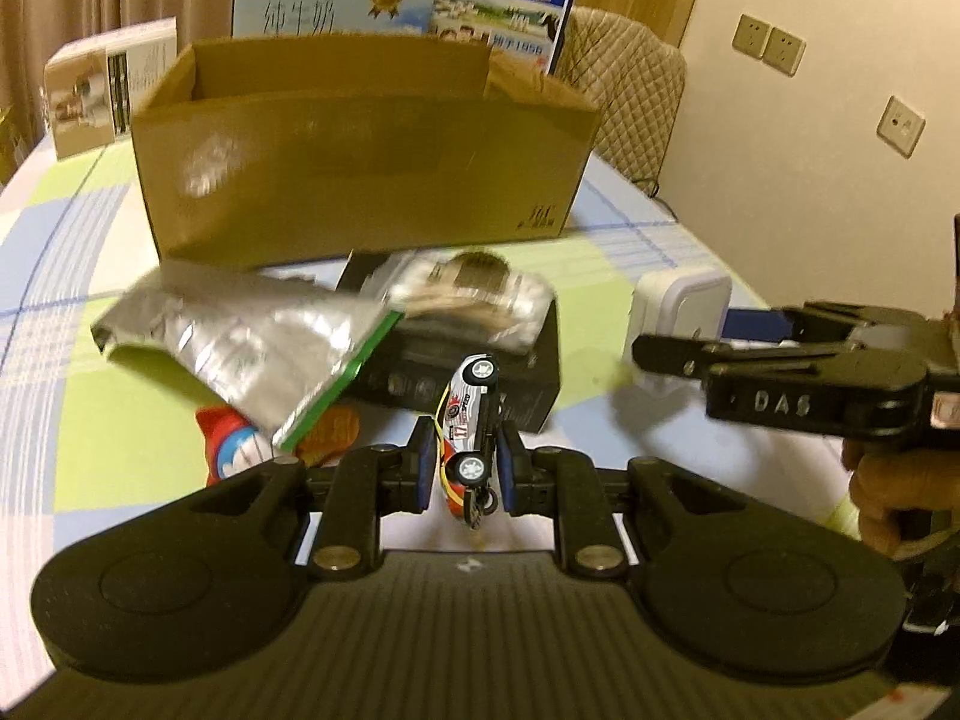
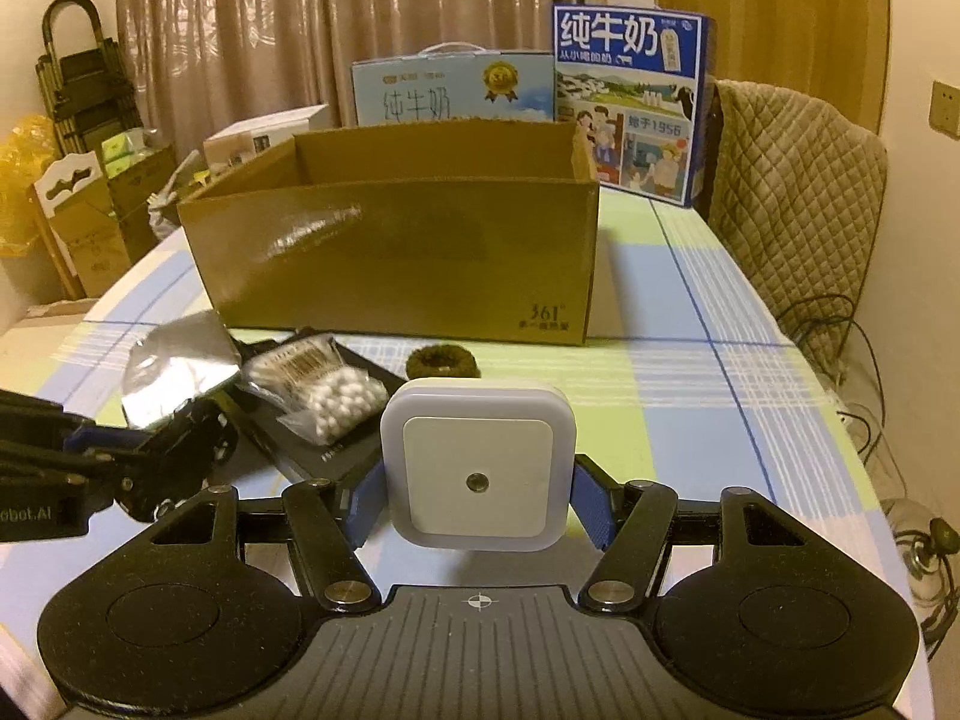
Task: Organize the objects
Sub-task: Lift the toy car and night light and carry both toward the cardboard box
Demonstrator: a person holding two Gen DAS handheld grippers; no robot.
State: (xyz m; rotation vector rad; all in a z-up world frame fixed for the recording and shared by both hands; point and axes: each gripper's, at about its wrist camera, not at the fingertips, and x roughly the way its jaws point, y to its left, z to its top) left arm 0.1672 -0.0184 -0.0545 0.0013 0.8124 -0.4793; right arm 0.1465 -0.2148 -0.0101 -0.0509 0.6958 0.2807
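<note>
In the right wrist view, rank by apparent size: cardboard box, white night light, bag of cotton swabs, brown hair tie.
1. Cardboard box
2. White night light, though it sits nearest the camera, which inflates it
3. Bag of cotton swabs
4. Brown hair tie

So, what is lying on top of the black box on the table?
On the black box lies a clear bag of cotton swabs, and a silver foil pouch overlaps its left end. The lid beneath them is hidden.
</note>
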